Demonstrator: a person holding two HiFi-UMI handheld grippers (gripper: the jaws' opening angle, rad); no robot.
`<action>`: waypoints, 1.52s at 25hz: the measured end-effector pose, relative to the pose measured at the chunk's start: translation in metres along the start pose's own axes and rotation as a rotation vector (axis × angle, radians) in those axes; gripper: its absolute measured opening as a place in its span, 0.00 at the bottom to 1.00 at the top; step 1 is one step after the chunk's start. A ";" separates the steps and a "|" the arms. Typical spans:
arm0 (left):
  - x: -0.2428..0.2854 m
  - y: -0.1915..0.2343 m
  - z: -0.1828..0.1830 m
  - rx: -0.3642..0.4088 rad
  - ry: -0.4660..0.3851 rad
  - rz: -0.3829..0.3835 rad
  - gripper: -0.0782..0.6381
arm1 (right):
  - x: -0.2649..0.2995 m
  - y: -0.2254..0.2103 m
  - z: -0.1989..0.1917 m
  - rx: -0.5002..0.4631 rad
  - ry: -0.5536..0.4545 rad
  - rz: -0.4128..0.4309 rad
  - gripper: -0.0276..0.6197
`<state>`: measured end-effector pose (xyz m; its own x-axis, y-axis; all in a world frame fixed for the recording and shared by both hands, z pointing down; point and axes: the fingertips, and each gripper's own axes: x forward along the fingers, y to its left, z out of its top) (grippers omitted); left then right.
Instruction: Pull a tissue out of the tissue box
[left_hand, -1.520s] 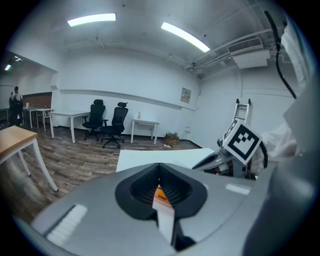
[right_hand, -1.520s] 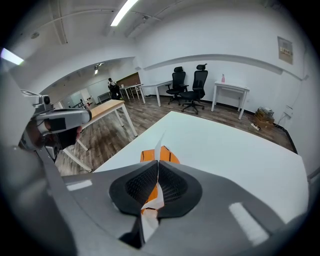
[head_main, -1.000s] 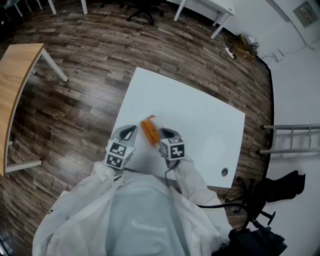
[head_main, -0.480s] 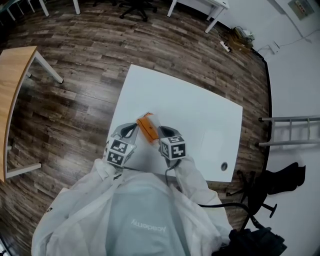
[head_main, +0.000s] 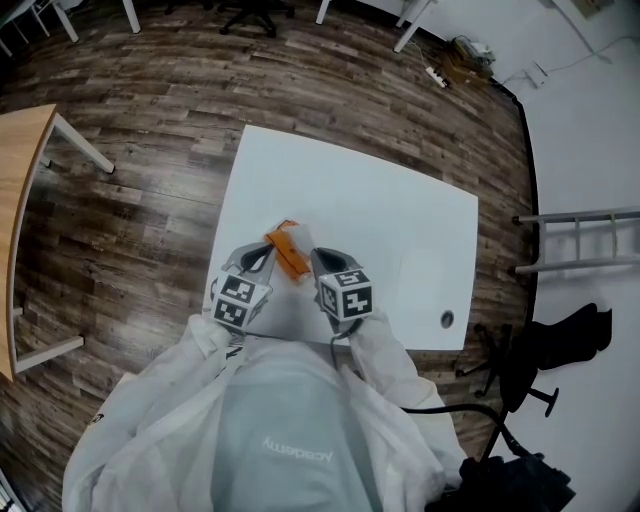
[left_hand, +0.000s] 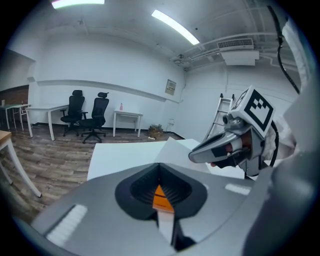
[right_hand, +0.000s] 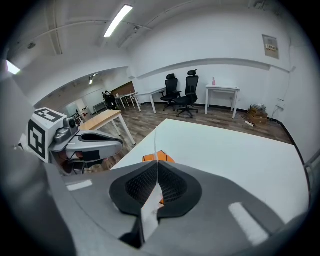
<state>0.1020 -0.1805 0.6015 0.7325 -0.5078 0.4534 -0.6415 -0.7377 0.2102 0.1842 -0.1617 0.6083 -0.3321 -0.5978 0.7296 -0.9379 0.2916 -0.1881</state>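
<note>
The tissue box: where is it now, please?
Head view: the tissue box is near the white table's left edge, between the left gripper and right gripper.

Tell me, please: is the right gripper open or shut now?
Shut: the right gripper pinches the white tissue between its closed jaws, as its own view shows.

A white rectangular desk (head_main: 380, 220) stands on a dark wood-plank floor (head_main: 140, 180). An orange tissue box (head_main: 287, 252) sits by the desk's near left edge, angled across the surface; whether it rests flat on the top cannot be told. A small dark round fitting (head_main: 446, 318) shows near the near right corner, well apart from the box.
</note>
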 end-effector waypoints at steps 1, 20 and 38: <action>0.001 -0.001 0.000 0.002 0.002 -0.004 0.11 | -0.002 0.000 0.000 0.003 -0.003 0.000 0.05; 0.009 -0.008 -0.002 0.035 0.032 -0.071 0.11 | -0.029 0.007 0.015 0.080 -0.080 -0.023 0.05; 0.009 -0.006 0.000 0.050 0.049 -0.105 0.11 | -0.047 0.009 0.031 0.126 -0.145 -0.050 0.05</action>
<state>0.1125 -0.1806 0.6045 0.7823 -0.4049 0.4734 -0.5487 -0.8077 0.2160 0.1881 -0.1540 0.5523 -0.2874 -0.7131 0.6395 -0.9556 0.1683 -0.2418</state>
